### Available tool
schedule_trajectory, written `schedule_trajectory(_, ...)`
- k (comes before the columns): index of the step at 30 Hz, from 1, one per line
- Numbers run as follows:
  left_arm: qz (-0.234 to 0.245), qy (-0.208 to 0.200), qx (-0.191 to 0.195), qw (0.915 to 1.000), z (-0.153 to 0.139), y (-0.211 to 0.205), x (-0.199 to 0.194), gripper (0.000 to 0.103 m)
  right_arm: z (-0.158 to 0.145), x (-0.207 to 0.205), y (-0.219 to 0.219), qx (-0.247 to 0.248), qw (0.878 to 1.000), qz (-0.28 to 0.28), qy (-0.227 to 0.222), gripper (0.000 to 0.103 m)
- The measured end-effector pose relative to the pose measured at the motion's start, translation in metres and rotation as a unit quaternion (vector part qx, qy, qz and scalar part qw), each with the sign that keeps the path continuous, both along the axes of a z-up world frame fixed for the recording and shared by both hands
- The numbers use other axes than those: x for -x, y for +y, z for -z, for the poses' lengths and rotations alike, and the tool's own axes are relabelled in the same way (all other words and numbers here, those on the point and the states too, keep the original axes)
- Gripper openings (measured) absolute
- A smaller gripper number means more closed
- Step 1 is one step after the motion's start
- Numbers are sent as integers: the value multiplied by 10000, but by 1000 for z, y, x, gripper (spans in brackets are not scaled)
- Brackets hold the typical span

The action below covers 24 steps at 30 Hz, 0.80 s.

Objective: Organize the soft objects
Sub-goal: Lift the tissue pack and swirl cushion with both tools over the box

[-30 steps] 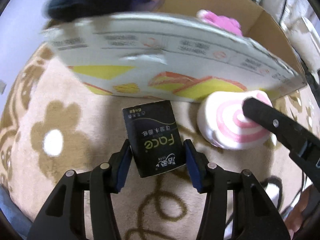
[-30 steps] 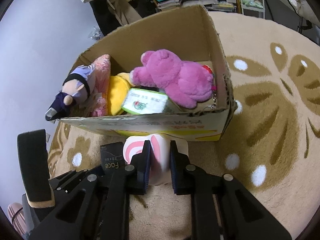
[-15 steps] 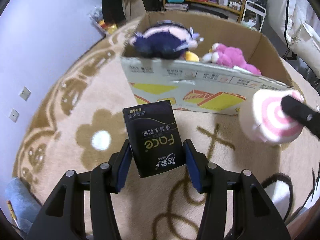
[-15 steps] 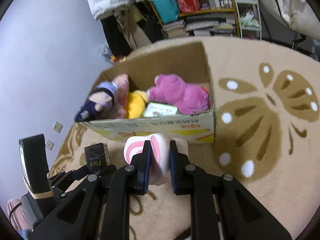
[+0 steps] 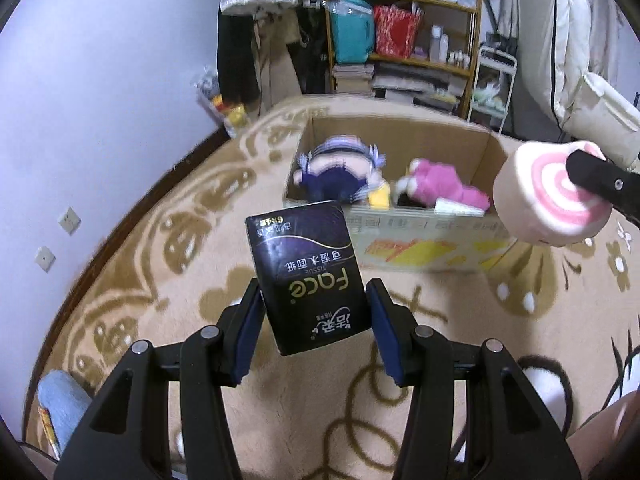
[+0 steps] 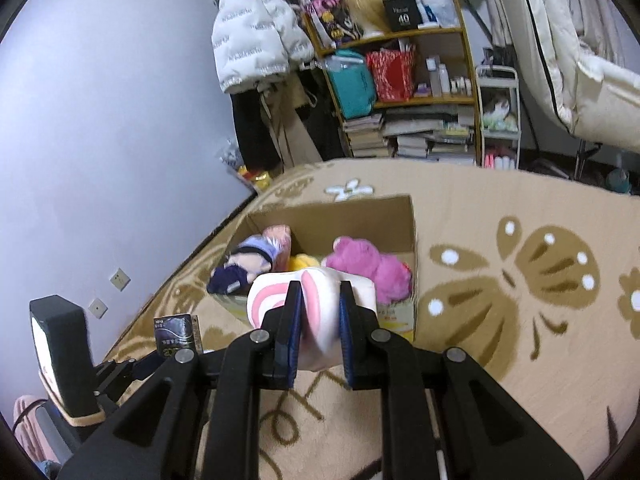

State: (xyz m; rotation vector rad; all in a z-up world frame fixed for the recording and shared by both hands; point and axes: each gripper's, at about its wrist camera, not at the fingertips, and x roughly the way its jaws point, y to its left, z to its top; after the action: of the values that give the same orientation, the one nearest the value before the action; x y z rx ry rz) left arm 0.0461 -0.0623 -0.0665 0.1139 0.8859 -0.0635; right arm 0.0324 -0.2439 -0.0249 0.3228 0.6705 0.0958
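My left gripper [image 5: 314, 316] is shut on a black tissue pack [image 5: 308, 276], held above the beige rug; the same tissue pack [image 6: 176, 334] shows small at the lower left of the right wrist view. My right gripper [image 6: 318, 312] is shut on a white plush roll with pink swirls [image 6: 316, 304], squeezing it. That plush roll [image 5: 548, 196] hangs at the right of the left wrist view, just in front of the open cardboard box [image 5: 424, 248]. The cardboard box [image 6: 404, 216] holds a pink plush bear [image 6: 368, 264], a purple-haired doll [image 6: 246, 260] and a yellow toy [image 6: 302, 262].
A beige rug with brown flower and butterfly patterns [image 6: 520, 272] covers the floor. A cluttered shelf of books and bags [image 6: 400, 92] and hanging coats [image 6: 252, 36] stand at the back by the lilac wall. A white padded chair [image 5: 592, 96] is at the right.
Both grippers have risen with their loads and tipped upward, so the box has dropped back and the shelf and wall have come into view. Both grips are unchanged.
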Motion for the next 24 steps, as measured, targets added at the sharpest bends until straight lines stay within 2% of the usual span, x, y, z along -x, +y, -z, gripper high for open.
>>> schedule_trajectory(3, 59, -232, -23, 9997, -12, -1, -3, 50, -10, -1, -3, 7, 9999, 52, -116, 18)
schedule_trajectory(7, 225, -516, 141, 9983, -32, -3, -10, 50, -13, -10, -7, 14, 9999, 44, -164, 18)
schedule_trajectory(11, 386, -960, -139, 9945, -48, -16, -16, 50, -14, -21, -9, 0, 9998, 8, -193, 18)
schedule_trajectory(17, 372, -1050, -80, 9937, -58, -22, -42, 50, -15, -46, -10, 156, 9996, -102, -234, 18)
schedule_trajectory(24, 527, -1126, -311, 9918, -60, -31, -75, 50, -9, -80, -13, 282, 9994, -132, -182, 18)
